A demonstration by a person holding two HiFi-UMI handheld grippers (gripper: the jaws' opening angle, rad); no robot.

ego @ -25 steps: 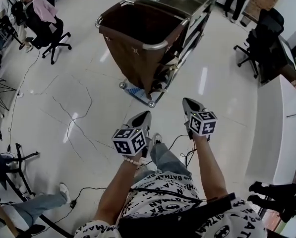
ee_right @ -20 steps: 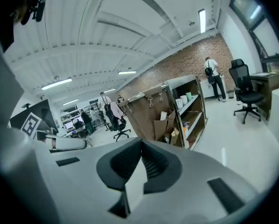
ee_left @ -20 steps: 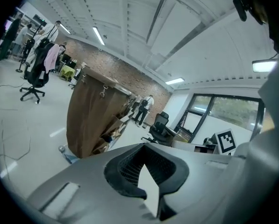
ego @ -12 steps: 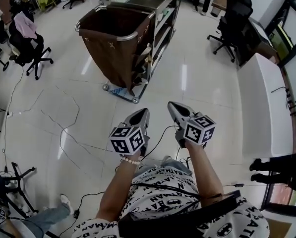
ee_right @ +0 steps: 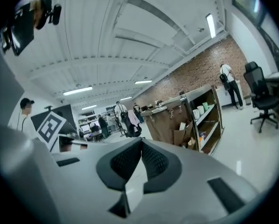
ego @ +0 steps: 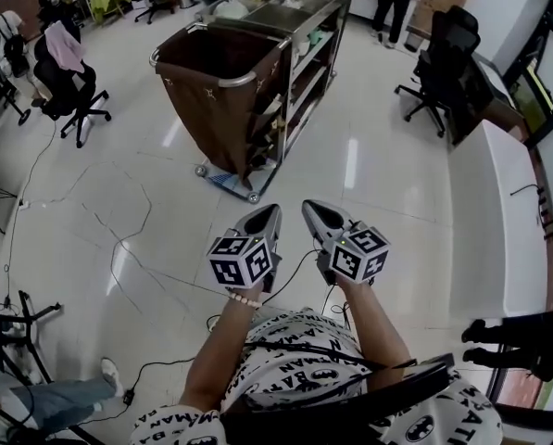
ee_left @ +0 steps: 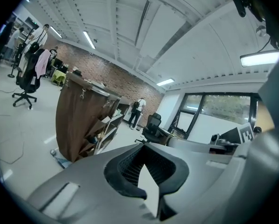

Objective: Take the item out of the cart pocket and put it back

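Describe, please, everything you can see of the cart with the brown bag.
The cart stands upright on small casters on the glossy pale floor, ahead of the person and untouched. At one end a deep brown bag, open at the top, hangs from a rounded metal rail. Behind it is a metal frame with open shelves holding small items, and a top tray with more. Fabric-looking pockets line the side by the shelves.

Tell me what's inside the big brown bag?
Through the open top of the big brown cloth bag on the metal cart, only dark lining shows. The bottom is in shadow, so anything there is hidden.
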